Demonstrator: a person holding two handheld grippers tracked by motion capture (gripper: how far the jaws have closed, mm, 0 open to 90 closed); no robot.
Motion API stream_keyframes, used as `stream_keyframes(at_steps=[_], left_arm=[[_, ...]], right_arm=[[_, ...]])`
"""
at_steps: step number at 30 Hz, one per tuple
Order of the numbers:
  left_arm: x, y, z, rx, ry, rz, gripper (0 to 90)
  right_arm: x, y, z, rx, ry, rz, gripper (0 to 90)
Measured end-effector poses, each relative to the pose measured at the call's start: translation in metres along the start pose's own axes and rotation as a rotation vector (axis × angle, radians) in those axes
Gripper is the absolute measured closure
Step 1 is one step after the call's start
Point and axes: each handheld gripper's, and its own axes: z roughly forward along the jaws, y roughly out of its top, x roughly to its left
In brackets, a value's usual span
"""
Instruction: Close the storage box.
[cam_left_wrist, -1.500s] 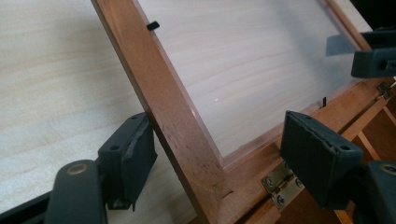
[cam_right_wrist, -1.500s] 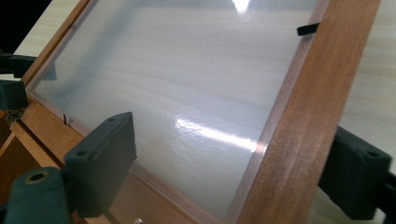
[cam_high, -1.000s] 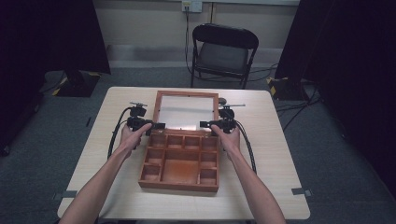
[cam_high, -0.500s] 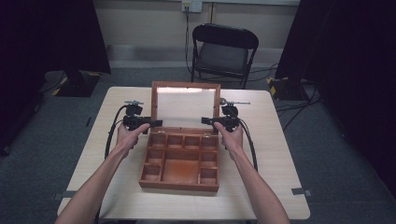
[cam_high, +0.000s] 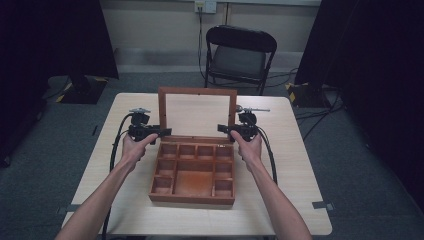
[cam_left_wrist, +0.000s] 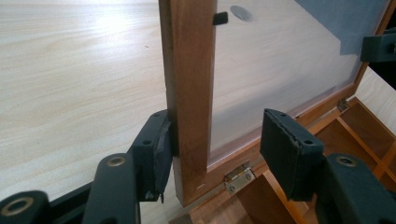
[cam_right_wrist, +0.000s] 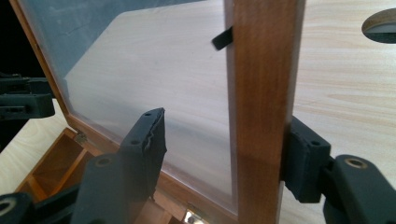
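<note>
At table centre sits the wooden box (cam_high: 192, 172), compartments exposed, its hinged lid (cam_high: 197, 114) raised near upright at the far edge. Left gripper (cam_left_wrist: 215, 144) straddles the lid's left frame rail, right gripper (cam_right_wrist: 224, 154) the right rail; both sets of jaws have just been closing, outer pad touching wood, inner pad still clear of the pane. Lid judged stiff and light, pane fragile (small hinges too): grip the wooden rails only.
</note>
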Motion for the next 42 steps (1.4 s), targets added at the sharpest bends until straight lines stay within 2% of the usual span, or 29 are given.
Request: stream_keyframes(at_steps=[1,2,8,11,14,20,23,25,29,34,40,42], left_arm=[[-0.001,0.000,-0.001,-0.001,-0.003,0.000,44.3],[-0.002,0.000,-0.003,-0.002,-0.002,0.017,44.4],[-0.006,-0.005,-0.011,-0.011,0.003,0.031,45.5],[-0.005,-0.007,-0.014,-0.025,-0.008,0.013,47.2],[-0.005,-0.007,-0.016,-0.031,-0.009,0.013,48.6],[-0.005,-0.006,-0.031,-0.095,-0.032,0.010,53.3],[-0.005,-0.006,-0.035,-0.108,-0.039,0.005,54.7],[-0.005,-0.006,-0.036,-0.105,-0.034,0.018,55.1],[-0.005,-0.007,-0.038,-0.109,-0.052,0.009,57.5],[-0.005,-0.008,-0.039,-0.107,-0.059,0.024,57.5],[-0.006,-0.008,-0.040,-0.104,-0.062,0.031,57.2],[-0.006,-0.008,-0.041,-0.105,-0.068,0.025,57.0]], right_arm=[[0.001,0.000,-0.001,-0.007,0.002,-0.003,39.6],[0.001,0.000,-0.002,-0.009,0.010,-0.004,39.4],[0.006,-0.003,-0.008,-0.011,0.035,-0.019,38.3],[0.008,-0.006,-0.011,-0.014,0.041,-0.021,38.1],[0.009,-0.007,-0.011,-0.018,0.040,-0.023,37.6],[0.013,-0.008,-0.016,-0.031,0.079,-0.012,33.4],[0.016,-0.009,-0.017,-0.030,0.075,-0.030,32.9],[0.016,-0.009,-0.017,-0.030,0.077,-0.029,32.4],[0.018,-0.010,-0.019,-0.024,0.071,-0.043,31.3],[0.020,-0.010,-0.022,-0.027,0.063,-0.064,31.3],[0.021,-0.008,-0.028,-0.048,0.074,-0.060,32.0],[0.023,-0.007,-0.034,-0.073,0.067,-0.069,32.0]])
